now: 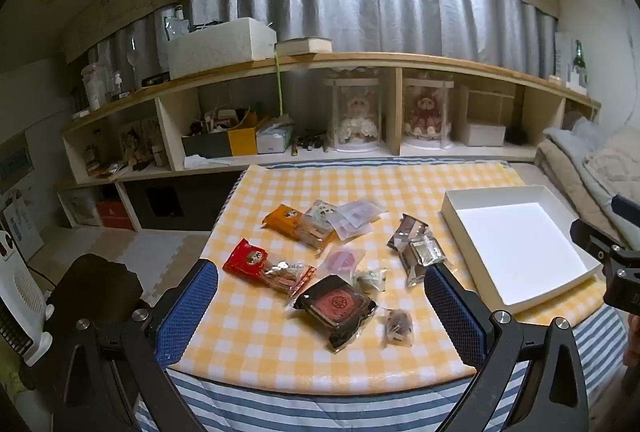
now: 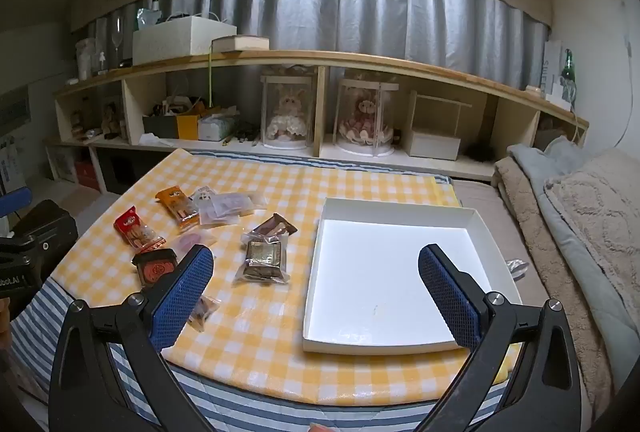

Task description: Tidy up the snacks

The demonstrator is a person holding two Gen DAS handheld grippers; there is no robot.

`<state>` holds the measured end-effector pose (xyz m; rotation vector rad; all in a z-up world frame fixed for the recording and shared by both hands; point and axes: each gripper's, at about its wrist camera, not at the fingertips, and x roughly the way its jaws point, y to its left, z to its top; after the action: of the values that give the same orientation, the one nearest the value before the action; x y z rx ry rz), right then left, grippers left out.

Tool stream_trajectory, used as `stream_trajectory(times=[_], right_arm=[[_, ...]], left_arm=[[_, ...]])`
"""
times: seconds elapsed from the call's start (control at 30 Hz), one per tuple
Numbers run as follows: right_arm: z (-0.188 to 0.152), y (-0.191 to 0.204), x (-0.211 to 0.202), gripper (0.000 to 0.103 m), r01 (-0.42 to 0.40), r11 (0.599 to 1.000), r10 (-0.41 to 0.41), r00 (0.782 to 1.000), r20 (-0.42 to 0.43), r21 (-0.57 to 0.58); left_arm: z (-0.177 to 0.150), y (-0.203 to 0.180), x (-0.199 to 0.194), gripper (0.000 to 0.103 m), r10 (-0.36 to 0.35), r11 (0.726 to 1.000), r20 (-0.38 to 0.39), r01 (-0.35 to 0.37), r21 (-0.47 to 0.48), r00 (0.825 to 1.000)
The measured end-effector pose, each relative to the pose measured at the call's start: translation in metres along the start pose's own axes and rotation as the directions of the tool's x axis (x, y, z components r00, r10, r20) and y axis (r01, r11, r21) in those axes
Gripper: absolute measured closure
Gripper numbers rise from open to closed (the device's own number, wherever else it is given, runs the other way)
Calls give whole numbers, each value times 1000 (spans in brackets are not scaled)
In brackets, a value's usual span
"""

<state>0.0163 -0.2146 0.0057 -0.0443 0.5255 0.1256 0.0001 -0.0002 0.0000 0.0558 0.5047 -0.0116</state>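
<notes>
Yellow-and-white checked cloth [image 1: 260,332] covers the table, over a blue-striped cover [image 1: 320,408] hanging at the near edge. Snacks sit loose on the left and centre of the cloth, none in the tray. White shallow tray [image 2: 404,210] lies on the right side, empty inside, its near edge close to the table edge.

Snack spread: red packet [image 1: 250,258] at left, orange packet [image 1: 288,218] behind it, clear pouches [image 1: 354,218] beside the orange one, pink round item in clear wrap [image 1: 343,259] mid-cluster, dark square pack with a red disc [image 1: 338,306] nearest the front, small dark wrapped piece [image 1: 399,324] just right of it, small pale wrapped piece [image 1: 370,280] behind the two. Dark foil packs [image 1: 416,246] sit between the cluster and the tray, overlapping.

Left gripper [image 1: 322,296] hovers above the front snacks, jaws spread wide, nothing between the blue pads, touching nothing. Right gripper [image 2: 316,280] hovers over the tray's left part, jaws likewise released wide, nothing gripped.

Behind: wooden shelf unit [image 2: 320,58] with two cased dolls [image 2: 286,112], grey curtain [image 2: 360,12] above. Folded blankets [image 2: 580,212] at right.
</notes>
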Motion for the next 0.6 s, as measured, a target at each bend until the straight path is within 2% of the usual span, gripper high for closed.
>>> stream_trajectory(times=[0.6], right_arm=[[-1, 0, 0, 0, -1, 1000, 1, 1000, -2, 2]], left_arm=[[0, -1, 1, 0, -3, 1000, -4, 3, -1, 1000]])
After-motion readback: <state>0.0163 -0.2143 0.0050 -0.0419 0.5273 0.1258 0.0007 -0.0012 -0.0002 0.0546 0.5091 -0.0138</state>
